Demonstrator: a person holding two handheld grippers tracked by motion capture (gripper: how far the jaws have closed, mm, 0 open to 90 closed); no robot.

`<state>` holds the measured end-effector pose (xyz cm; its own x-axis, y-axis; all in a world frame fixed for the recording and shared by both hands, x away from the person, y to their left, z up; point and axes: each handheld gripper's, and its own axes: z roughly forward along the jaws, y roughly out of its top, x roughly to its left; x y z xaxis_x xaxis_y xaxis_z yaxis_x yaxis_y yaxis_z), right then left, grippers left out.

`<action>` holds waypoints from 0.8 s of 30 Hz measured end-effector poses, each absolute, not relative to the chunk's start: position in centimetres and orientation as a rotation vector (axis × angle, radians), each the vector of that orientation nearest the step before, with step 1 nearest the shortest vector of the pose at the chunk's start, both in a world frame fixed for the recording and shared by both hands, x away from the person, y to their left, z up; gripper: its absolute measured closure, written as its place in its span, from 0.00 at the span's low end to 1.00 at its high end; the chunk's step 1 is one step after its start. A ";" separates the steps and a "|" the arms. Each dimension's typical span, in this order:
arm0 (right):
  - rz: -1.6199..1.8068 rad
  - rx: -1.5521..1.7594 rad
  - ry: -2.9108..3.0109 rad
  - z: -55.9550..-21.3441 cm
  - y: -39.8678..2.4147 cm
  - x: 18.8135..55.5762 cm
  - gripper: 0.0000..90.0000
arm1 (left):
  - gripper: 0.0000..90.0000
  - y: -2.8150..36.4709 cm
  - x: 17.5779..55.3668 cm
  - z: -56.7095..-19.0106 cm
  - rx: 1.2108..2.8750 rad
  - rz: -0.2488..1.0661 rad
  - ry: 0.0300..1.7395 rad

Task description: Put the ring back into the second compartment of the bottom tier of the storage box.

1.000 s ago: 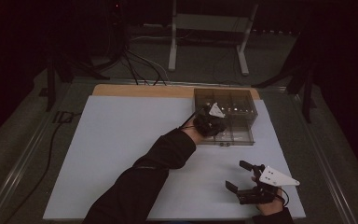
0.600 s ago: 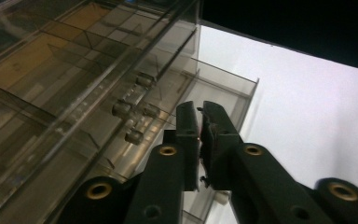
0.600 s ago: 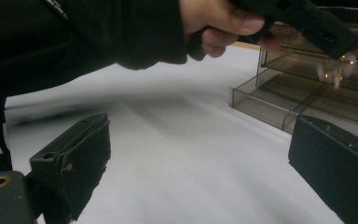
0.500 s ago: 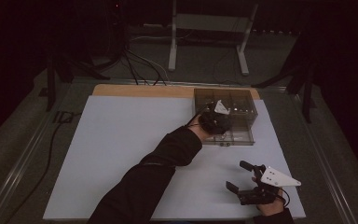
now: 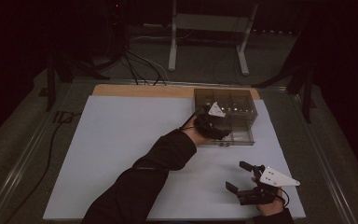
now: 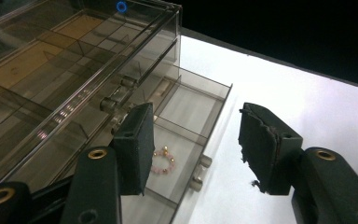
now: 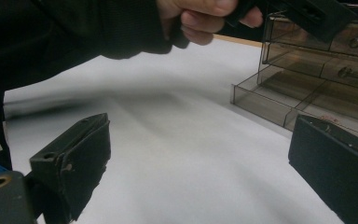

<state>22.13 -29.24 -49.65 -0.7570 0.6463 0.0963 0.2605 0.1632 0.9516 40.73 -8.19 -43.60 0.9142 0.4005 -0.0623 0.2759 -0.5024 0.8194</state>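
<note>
A clear drawer box (image 5: 228, 114) is standing at the far right of the white table (image 5: 121, 154), and its bottom drawer (image 6: 186, 126) is sitting pulled out toward the person. In the left gripper view a small bead bracelet (image 6: 161, 161), pink with gold beads, is lying in the near compartment of that open drawer. The left gripper (image 6: 193, 144) is hovering over the drawer's front corner with its fingers (image 6: 137, 144) spread wide apart and holding nothing; the bracelet is lying just beside the inner face of the left finger and partly behind it, below the gap, and whether the finger is touching it I cannot tell. The other finger is hanging out over the bare table past the drawer's front, near its two small knobs (image 6: 200, 170). In the high view the left hand (image 5: 198, 130) is reaching in from a dark sleeve (image 5: 158, 158) to the box's near left corner. The right gripper (image 5: 242, 179) is resting low at the near right of the table, well apart from the box, its fingers (image 7: 74, 163) also wide apart and empty, pointing across the table toward the open drawer.
</note>
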 end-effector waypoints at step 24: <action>1.604 0.927 2.090 -50.2 -29.9 23.0 0.06 | 0.03 -4.2 40.4 -41.5 2.139 0.022 0.465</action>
<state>23.02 -29.88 -50.20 -0.7261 0.6781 0.1137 0.2853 0.1467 0.9471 40.42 -4.24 -41.53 0.9286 0.3361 -0.1575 0.3196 -0.5080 0.7999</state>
